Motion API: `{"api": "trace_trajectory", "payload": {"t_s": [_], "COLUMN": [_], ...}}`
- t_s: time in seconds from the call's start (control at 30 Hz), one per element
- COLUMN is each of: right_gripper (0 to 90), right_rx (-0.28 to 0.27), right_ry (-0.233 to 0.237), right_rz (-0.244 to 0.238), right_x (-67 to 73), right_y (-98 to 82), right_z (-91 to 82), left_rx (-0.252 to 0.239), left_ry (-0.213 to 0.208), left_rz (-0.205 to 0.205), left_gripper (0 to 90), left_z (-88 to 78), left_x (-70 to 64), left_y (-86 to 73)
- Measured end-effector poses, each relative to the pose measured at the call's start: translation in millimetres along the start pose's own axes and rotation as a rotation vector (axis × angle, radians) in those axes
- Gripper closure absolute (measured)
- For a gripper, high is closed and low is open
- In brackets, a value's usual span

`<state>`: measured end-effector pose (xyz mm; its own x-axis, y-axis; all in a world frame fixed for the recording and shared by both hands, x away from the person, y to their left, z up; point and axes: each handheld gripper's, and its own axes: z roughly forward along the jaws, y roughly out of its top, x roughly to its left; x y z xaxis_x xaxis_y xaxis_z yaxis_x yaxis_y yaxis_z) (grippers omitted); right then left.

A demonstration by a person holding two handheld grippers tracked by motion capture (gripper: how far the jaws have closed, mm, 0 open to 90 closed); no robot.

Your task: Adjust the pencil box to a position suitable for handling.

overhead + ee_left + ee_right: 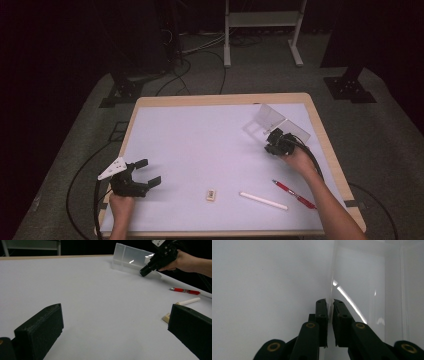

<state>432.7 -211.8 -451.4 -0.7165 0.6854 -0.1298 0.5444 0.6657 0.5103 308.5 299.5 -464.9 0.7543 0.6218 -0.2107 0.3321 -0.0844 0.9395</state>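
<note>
A clear plastic box [295,131] with its lid raised lies at the far right of the white table top [200,140]. My right gripper [274,142] is at the box's near-left edge. In the right gripper view its jaws [330,302] are shut on a thin clear wall of the box [362,285]. The left gripper view shows the same gripper [143,273] tilted down at the box [130,258]. My left gripper [151,172] rests at the near left of the table, open, with nothing between its fingers [40,330].
A red pen [294,193], a white stick [263,200] and a small beige block [211,194] lie near the front edge. The table has a wooden rim [330,150]. Cables and a white frame [262,30] stand on the floor beyond.
</note>
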Motion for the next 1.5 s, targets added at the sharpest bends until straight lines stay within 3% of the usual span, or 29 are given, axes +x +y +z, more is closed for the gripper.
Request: {"api": "trace_trajectory", "payload": {"t_s": [0.43, 0.83, 1.3, 1.5], "right_gripper": [85.4, 85.3, 85.1, 85.0], "right_rx": [-0.025, -0.094, -0.154, -0.165], "right_ry": [-0.043, -0.054, -0.015, 0.019], "right_rz": [-0.01, -0.008, -0.112, -0.201], "right_x": [1.9, 1.8, 25.2, 45.1], "right_y": [0.8, -0.9, 4.2, 10.5], "right_z": [-5.6, -34.6, -65.4, -69.9], "left_rx": [0.002, 0.004, 0.005, 0.005], "left_ry": [-0.002, -0.003, -0.002, -0.003], "left_rz": [0.002, 0.002, 0.003, 0.001], "left_gripper": [0.0, 0.0, 0.0, 0.0], "left_z": [-0.1, 0.0, 0.4, 0.4], "left_x": [0.0, -0.2, -0.6, -0.5], "left_y": [0.0, -0.1, -0.3, -0.3]}}
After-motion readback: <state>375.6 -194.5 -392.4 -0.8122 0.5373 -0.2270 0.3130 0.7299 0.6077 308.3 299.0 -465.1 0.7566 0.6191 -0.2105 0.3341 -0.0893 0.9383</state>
